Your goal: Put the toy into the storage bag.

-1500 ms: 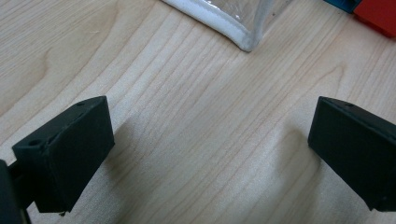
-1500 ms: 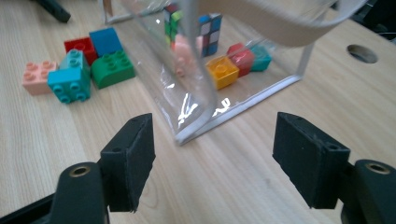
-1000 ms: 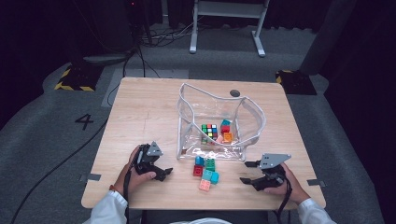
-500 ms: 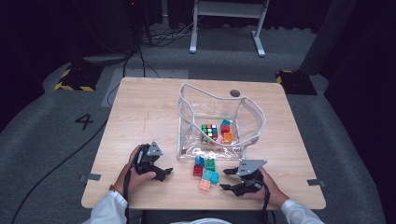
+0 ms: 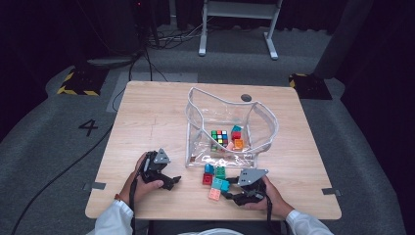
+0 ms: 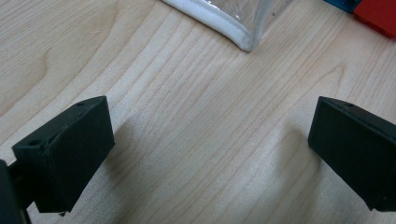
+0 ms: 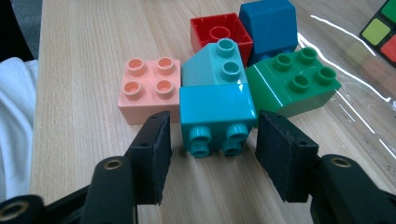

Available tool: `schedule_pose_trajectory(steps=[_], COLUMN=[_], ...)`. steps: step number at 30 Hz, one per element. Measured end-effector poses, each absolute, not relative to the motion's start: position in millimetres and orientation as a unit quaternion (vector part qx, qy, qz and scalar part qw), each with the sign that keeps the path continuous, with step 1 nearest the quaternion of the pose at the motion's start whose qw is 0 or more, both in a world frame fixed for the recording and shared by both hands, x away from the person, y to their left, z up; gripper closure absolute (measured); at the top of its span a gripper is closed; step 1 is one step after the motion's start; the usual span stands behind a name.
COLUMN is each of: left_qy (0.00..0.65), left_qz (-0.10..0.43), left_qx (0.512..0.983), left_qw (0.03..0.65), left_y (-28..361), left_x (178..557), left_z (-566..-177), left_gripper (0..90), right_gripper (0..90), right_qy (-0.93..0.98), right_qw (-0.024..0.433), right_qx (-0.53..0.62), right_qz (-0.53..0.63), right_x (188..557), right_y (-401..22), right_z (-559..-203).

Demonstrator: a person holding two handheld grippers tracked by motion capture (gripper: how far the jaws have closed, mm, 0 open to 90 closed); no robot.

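Note:
A turquoise brick [image 7: 217, 112] lies on its side at the near edge of a small cluster of bricks [image 5: 215, 178] in front of a clear pouch [image 5: 230, 127]. My right gripper [image 7: 213, 123] straddles it. Its jaws have just been closing, and a thin gap still shows at each pad, so it is open. Behind the turquoise brick sit a pale teal sloped brick [image 7: 212, 65], a peach brick [image 7: 147, 88], a green one [image 7: 292, 84], a red one [image 7: 219, 30] and a blue one [image 7: 268, 25]. My left gripper [image 6: 210, 135] rests open on bare wood, left of the cluster [image 5: 171, 181].
The pouch holds a Rubik's cube [image 5: 219, 137] and a few more bricks [image 5: 237, 142]. Its white-edged corner [image 6: 233, 28] lies just ahead of the left gripper. The table's front edge [image 5: 210, 215] is close behind both hands. A white sleeve [image 7: 14, 126] lies left of the right gripper.
My right gripper has slid left from the table's right side to the brick cluster, and its jaws have narrowed around the turquoise brick. The left gripper has stayed put.

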State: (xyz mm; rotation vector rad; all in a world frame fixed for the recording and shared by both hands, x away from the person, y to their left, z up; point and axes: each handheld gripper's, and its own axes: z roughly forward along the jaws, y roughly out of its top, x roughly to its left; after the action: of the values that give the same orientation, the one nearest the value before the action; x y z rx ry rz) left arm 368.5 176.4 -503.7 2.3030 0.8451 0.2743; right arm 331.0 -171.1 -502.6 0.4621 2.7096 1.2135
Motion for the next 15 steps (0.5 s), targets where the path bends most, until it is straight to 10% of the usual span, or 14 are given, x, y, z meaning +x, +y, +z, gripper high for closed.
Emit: schedule_pose_trajectory(steps=[15], left_qy=[0.323], left_qz=[0.103], left_qx=[0.880], left_qw=[0.331], left_y=[176.3], left_x=[368.5], left_z=[-503.8], left_gripper=[0.4], right_gripper=[59.0], right_qy=[0.895], right_qw=[0.084], right_qx=[0.141], right_qz=[0.415], right_x=[335.4], right_y=[-191.0], right_z=[-497.8])
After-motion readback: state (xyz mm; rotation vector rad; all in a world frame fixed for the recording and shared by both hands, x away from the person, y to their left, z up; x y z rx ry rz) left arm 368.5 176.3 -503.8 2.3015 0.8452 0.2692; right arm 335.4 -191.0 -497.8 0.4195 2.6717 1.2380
